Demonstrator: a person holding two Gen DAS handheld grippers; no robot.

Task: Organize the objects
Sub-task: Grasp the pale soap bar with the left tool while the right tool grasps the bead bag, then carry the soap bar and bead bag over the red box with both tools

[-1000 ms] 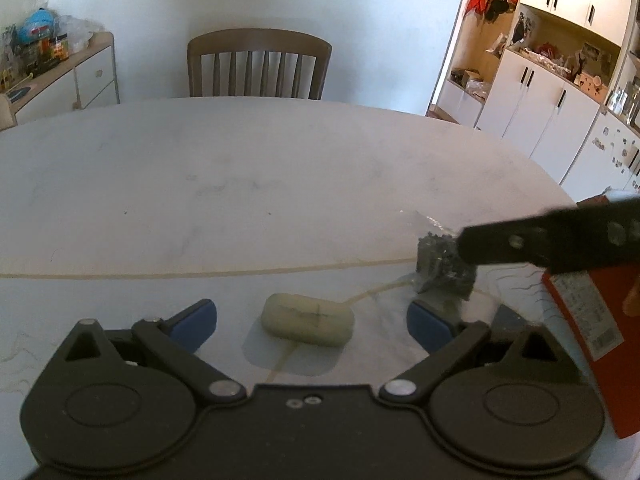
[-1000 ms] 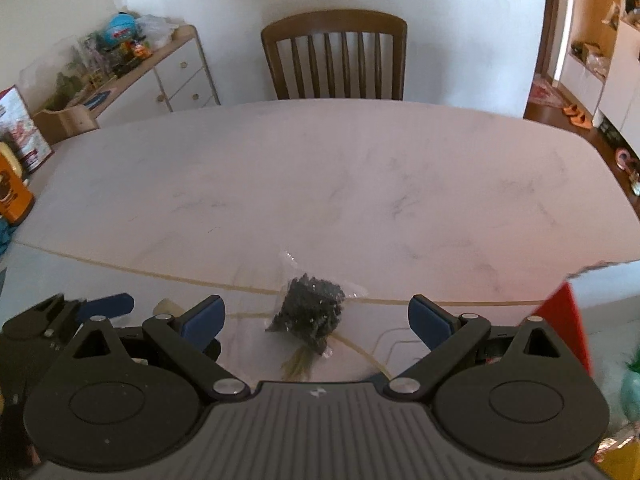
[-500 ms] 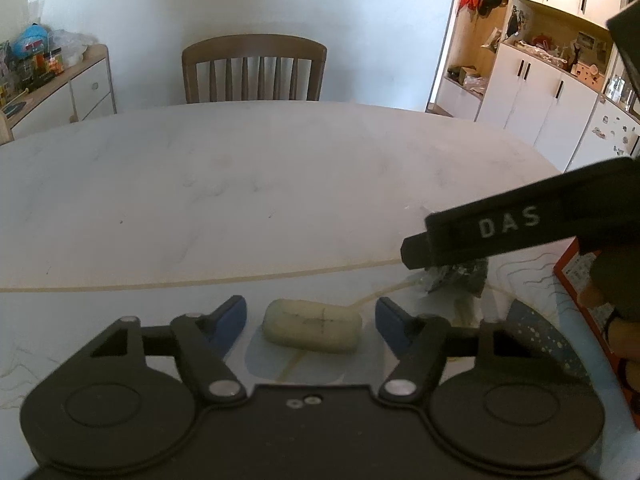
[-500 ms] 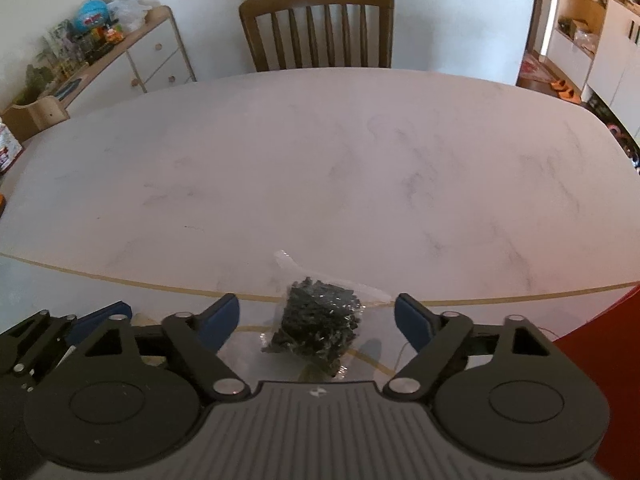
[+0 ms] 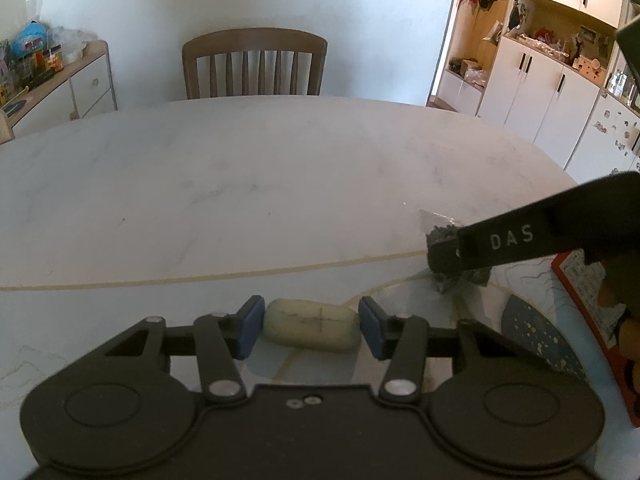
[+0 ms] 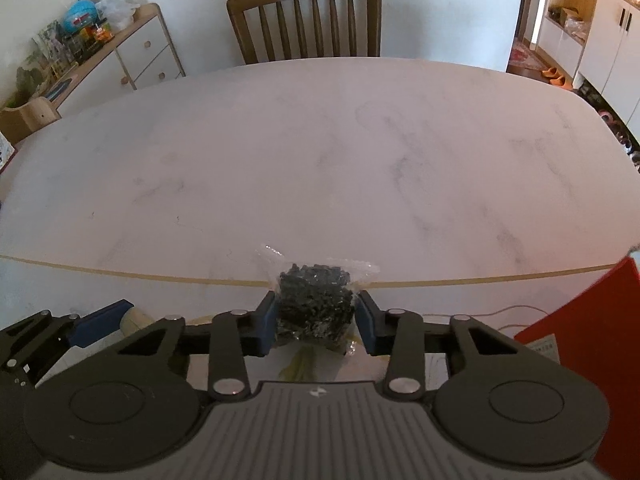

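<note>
Soap bar (image 5: 311, 330) and pellet bag (image 6: 316, 304) lie by our near table (image 6: 320, 152) edge; since a moment ago our left gripper (image 5: 311, 328) and right gripper (image 6: 316, 322) have closed, pinching each, ready for lifting.

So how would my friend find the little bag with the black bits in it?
Start at the big white marble table and come to its near edge, beside the red box. The clear bag of black bits sits between the right gripper fingers. The pale bar nearby is smooth and cream, not dark and crumbly.
</note>
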